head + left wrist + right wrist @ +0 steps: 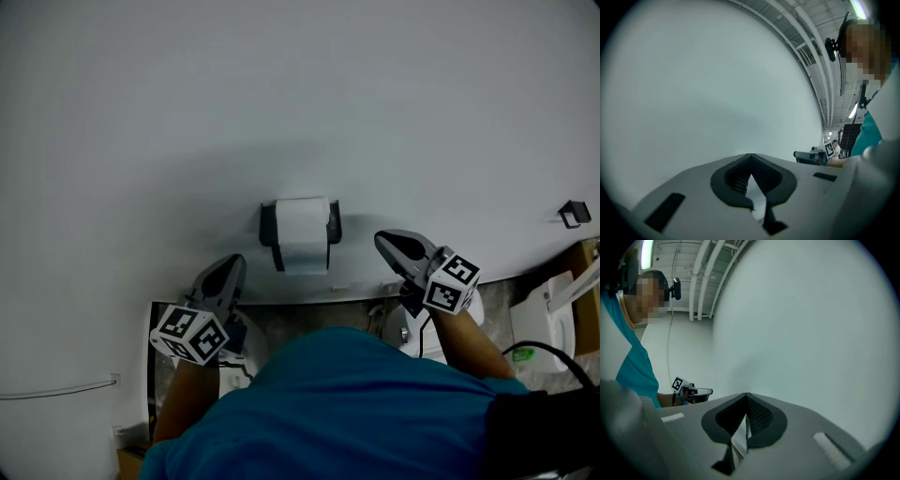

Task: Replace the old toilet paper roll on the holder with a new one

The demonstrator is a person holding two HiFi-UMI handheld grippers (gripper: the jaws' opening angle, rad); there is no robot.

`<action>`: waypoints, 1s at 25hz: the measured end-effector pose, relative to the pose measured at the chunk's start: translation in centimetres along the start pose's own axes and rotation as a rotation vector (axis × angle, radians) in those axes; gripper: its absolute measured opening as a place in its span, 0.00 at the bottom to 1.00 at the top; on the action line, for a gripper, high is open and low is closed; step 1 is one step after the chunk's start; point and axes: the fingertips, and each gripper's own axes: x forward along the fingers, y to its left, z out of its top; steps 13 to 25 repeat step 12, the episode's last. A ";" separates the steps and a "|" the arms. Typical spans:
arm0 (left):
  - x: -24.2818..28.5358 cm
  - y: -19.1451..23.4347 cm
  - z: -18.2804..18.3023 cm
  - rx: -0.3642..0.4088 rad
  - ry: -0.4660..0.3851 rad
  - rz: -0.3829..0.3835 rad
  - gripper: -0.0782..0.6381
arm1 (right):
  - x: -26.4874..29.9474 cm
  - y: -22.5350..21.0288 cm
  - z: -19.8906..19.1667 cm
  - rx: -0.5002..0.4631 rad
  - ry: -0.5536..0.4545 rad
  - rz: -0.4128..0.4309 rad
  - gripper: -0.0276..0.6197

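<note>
A white toilet paper roll (302, 225) sits on a black holder (269, 229) on the pale wall, with a sheet hanging down in front. My left gripper (234, 264) is below and to the left of the holder, shut and holding nothing. To the holder's right, at about its lower edge, my right gripper (382, 241) is shut and holds nothing. Both point at the wall. In the left gripper view the left gripper (750, 156) faces bare wall, with the right gripper (810, 156) off to the side. The right gripper view shows the right gripper (746, 395) and, further off, the left gripper (696, 391).
A white toilet (551, 321) stands at the far right, with a small black hook (574, 214) on the wall above it. A white fixture with cables (419, 330) lies under my right hand. The person's teal shirt (347, 412) fills the lower middle.
</note>
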 end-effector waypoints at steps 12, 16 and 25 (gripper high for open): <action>-0.4 0.0 -0.2 -0.013 0.010 -0.005 0.12 | 0.7 0.8 0.2 -0.015 0.017 0.038 0.05; -0.4 0.0 -0.2 -0.013 0.010 -0.005 0.12 | 0.7 0.8 0.2 -0.015 0.017 0.038 0.05; -0.4 0.0 -0.2 -0.013 0.010 -0.005 0.12 | 0.7 0.8 0.2 -0.015 0.017 0.038 0.05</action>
